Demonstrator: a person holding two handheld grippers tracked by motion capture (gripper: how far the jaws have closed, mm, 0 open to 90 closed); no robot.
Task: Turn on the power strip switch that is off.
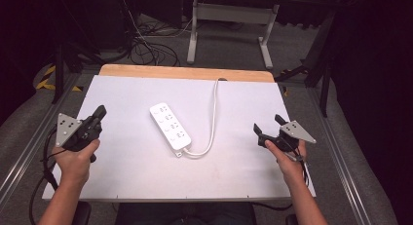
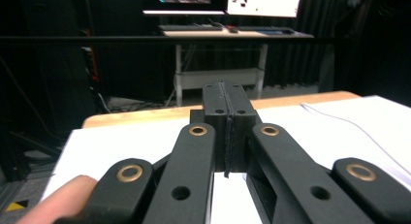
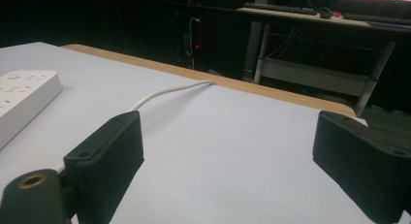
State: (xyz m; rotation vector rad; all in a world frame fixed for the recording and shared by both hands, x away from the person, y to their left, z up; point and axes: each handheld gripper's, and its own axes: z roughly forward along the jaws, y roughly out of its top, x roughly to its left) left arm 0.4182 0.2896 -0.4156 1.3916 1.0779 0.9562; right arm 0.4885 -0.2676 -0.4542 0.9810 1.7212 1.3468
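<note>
high view looks down on one white table [image 1: 122, 176], likely kept bare so the single power strip [image 1: 170, 126] lies free to be reached. it rests flat and slanted near the middle, well apart from both hands, and its one white cord [image 1: 215, 113] loops from the near end and runs off the far edge. two grippers wait at either side, probably poised before any reach. the left gripper [image 1: 100, 112] has its jaws pressed together on nothing, seen meeting in the left gripper view. the right gripper [image 1: 268, 126] holds its jaws wide apart, empty, over the table.
</note>
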